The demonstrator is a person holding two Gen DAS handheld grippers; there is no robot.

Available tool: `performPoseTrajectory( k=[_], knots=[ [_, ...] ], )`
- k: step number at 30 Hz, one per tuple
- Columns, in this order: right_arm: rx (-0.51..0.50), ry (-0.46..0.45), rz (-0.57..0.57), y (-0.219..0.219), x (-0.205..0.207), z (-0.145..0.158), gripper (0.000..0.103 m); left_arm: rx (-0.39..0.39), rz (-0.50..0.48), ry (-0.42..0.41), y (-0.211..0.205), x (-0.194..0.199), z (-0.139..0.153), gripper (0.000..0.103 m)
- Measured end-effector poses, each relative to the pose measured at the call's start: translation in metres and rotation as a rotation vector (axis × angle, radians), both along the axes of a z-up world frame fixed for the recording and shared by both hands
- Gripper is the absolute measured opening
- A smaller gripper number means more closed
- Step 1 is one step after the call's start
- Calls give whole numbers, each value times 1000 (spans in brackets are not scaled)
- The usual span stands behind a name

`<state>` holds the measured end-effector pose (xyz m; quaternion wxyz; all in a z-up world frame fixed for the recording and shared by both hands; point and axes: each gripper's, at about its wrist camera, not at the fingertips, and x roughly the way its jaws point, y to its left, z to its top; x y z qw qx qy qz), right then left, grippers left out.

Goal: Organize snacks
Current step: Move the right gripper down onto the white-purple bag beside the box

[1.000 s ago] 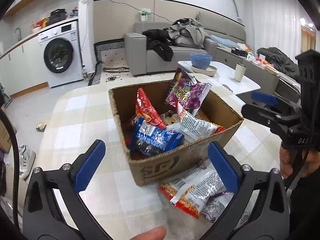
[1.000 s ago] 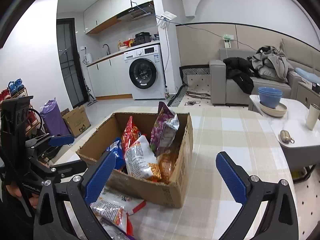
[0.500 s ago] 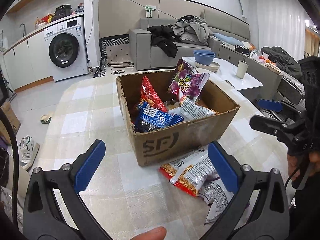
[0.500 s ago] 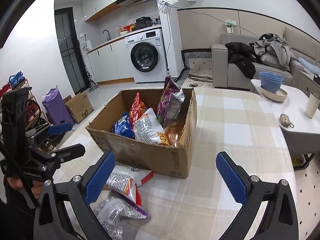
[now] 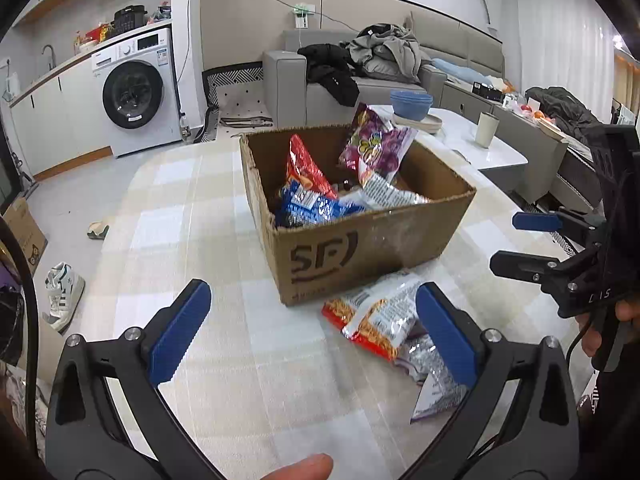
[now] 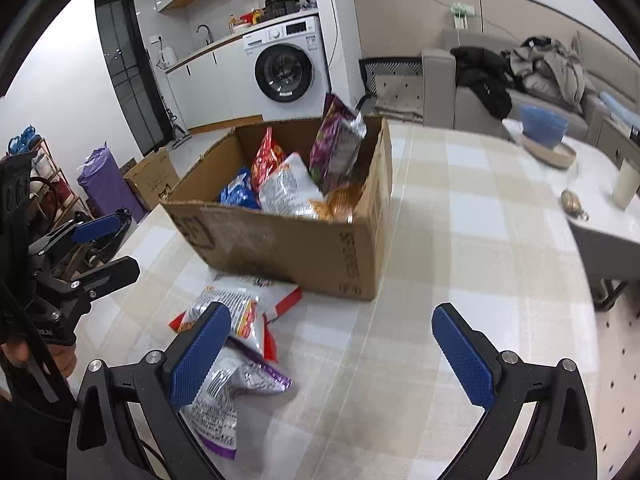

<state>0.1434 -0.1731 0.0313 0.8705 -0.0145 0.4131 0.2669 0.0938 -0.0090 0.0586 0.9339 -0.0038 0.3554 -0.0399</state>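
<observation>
A brown cardboard box stands on the checked table and holds several snack bags: red, blue, purple and white. In front of it lie a red-and-silver snack bag and a purple-and-silver bag, flat on the tablecloth. My left gripper hovers open over the table, left of these loose bags, with nothing between its blue pads. My right gripper is open too, its left finger above the purple bag. Each gripper appears in the other's view: the right gripper, the left gripper.
A white side table with blue bowls and a cup stands to the right of the checked table. A grey sofa with clothes, a washing machine and shoes on the floor lie beyond the table edges.
Both grippers have drawn back and lower from the box, so the loose bags on the table now sit closer to the fingers. Both stay open.
</observation>
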Motion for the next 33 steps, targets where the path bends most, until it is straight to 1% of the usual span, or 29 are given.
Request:
performPoseTrajectory(
  k=[3, 6, 10, 20, 24, 27, 30, 33],
  knots=[
    [11, 33, 16, 1, -5, -7, 103, 27, 18, -3, -1, -6, -2, 102],
    [-14, 55, 40, 9, -11, -14, 103, 16, 20, 3, 1, -10, -3, 102],
    [-51, 73, 79, 23, -19, -23, 103, 28, 36, 17, 3, -12, -7, 102],
    [-35, 95, 179, 54, -37, -24, 102, 31, 59, 26, 9, -9, -10, 102],
    [-72, 102, 211, 69, -43, -32, 102, 28, 67, 31, 11, -7, -12, 102],
    [-111, 116, 213, 79, -43, -43, 102, 26, 73, 39, 13, -4, -15, 102],
    [-150, 124, 220, 85, -44, -52, 102, 26, 79, 42, 15, -3, -18, 102],
    [-164, 129, 229, 85, -43, -56, 102, 24, 80, 46, 16, -1, -20, 102]
  ],
)
